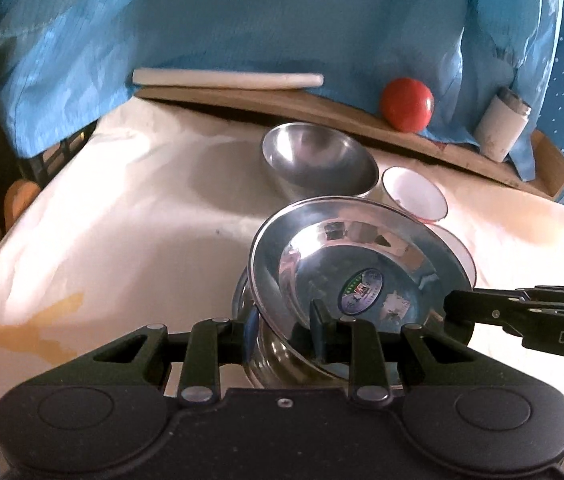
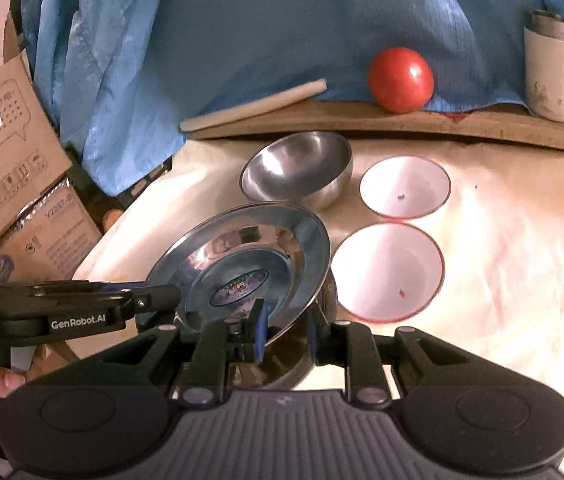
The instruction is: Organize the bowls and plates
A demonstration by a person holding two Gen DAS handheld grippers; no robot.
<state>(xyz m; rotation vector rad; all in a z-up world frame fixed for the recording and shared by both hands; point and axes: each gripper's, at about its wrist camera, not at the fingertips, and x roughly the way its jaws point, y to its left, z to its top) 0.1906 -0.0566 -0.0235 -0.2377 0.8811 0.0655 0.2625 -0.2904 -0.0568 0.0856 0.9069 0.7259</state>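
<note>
While both grippers' jaws pinch opposite rims of the shiny round steel plate (image 1: 357, 264), left gripper (image 1: 283, 330) and right gripper (image 2: 285, 330) hold it tilted just above another steel dish (image 2: 282, 364), probably for stacking.

We see our right gripper (image 2: 283, 334) with its fingers on either side of the near rim of a tilted steel plate (image 2: 242, 264), which bears an oval sticker (image 2: 238, 288); whether they pinch it we cannot tell. Our left gripper (image 2: 162, 300) reaches the plate's left rim. Under the plate sits another steel vessel (image 2: 282, 368). Ahead stands a steel bowl (image 2: 297, 172); ahead to the right lie two white red-rimmed bowls (image 2: 405, 188) (image 2: 387, 272). Farther ahead, a tomato (image 2: 400, 79), a white rod (image 2: 254, 106) and a white cup (image 2: 553, 68) rest on a wooden board (image 2: 361, 124).
</note>
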